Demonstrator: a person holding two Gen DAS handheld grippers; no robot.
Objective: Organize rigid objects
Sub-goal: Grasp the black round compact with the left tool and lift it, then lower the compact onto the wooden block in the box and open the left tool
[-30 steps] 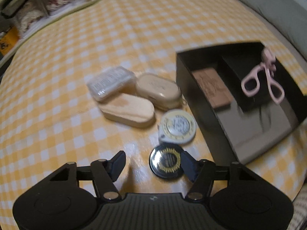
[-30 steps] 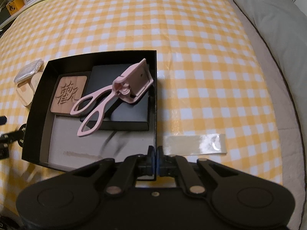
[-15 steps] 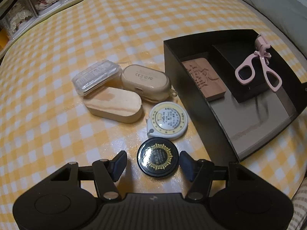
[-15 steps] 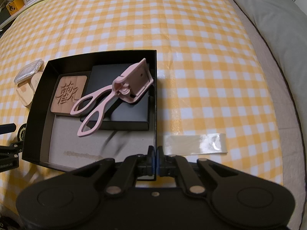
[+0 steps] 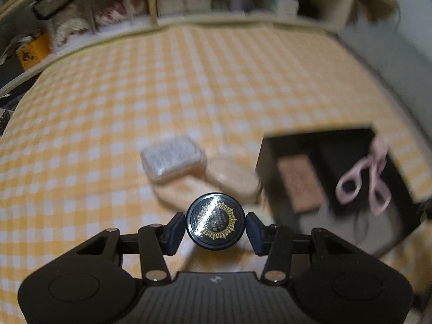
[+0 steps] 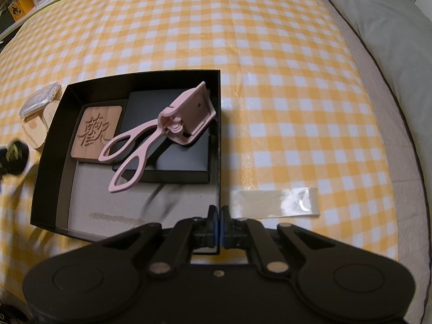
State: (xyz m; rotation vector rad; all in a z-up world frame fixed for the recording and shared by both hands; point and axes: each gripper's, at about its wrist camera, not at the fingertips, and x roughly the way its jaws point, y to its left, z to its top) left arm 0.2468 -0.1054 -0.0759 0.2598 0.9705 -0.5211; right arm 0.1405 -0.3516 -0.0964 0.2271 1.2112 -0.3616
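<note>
1. Black and gold, the round tin (image 5: 215, 221) sits between the pads of the left tool (image 5: 216, 229) at lower centre of the left wrist view; the jaws are closing and both pads (image 5: 176, 229) touch its sides, with the tin raised clear of the blurred checked cloth (image 5: 135, 94)
2. Behind it, blurred, lie a clear plastic case (image 5: 172, 158) and two beige cases (image 5: 232, 178), close together
3. At right stands the black box (image 5: 272, 189) holding a wooden block (image 5: 299, 183) and a pink eyelash curler (image 5: 364, 181)
4. In the right wrist view, the right tool (image 6: 217, 222) is fully closed, its pads pinching the box's right wall (image 6: 218, 135) at lower centre
5. A strip of clear tape (image 6: 272, 202) lies on the cloth just right of the box
</note>
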